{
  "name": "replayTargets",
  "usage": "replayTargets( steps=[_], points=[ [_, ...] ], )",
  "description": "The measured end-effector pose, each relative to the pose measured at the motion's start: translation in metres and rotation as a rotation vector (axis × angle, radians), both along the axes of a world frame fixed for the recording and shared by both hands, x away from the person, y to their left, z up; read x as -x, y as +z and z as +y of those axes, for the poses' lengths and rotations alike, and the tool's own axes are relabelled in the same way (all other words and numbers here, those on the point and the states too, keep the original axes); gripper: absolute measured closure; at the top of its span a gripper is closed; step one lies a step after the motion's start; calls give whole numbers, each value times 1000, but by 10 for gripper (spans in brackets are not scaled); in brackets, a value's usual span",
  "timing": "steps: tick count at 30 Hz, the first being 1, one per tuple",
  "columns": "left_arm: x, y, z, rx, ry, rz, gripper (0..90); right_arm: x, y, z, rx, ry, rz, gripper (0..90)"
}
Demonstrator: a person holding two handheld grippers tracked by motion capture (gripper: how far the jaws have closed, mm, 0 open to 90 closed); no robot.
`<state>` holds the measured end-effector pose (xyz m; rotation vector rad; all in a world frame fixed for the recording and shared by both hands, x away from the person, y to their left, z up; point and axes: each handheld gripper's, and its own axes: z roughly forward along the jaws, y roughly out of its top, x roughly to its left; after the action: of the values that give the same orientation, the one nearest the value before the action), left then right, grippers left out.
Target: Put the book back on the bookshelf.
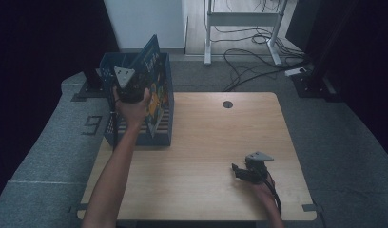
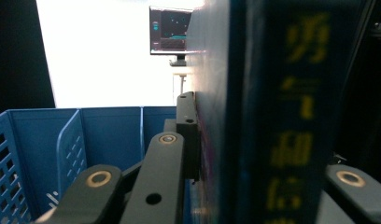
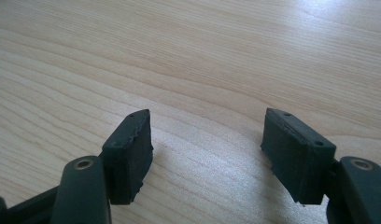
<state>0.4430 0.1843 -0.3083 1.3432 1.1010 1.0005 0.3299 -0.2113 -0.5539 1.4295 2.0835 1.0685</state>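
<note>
My left gripper is clamped on a dark blue book, held upright over the blue crate; my right gripper rests agape on the table, empty. I'd lower the book straight between the dividers. Its bottom edge and landing slot are hidden from me.

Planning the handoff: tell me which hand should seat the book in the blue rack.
Left. The left gripper is already shut on the book above the blue rack; the right gripper rests open on the table, far away.
</note>
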Motion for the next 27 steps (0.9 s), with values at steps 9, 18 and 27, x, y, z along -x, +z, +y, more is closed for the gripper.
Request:
replayTargets(
  steps=[9,18,27],
  points=[
    [-13,-5,-4,15,19,-14,817,0,0,0,-8,-5,0,328],
    [-19,-9,-8,13,46,-38,817,0,0,0,-5,-5,0,329],
    [-25,-19,-13,19,48,-44,817,1,0,2,10,-7,-2,327]
  ],
)
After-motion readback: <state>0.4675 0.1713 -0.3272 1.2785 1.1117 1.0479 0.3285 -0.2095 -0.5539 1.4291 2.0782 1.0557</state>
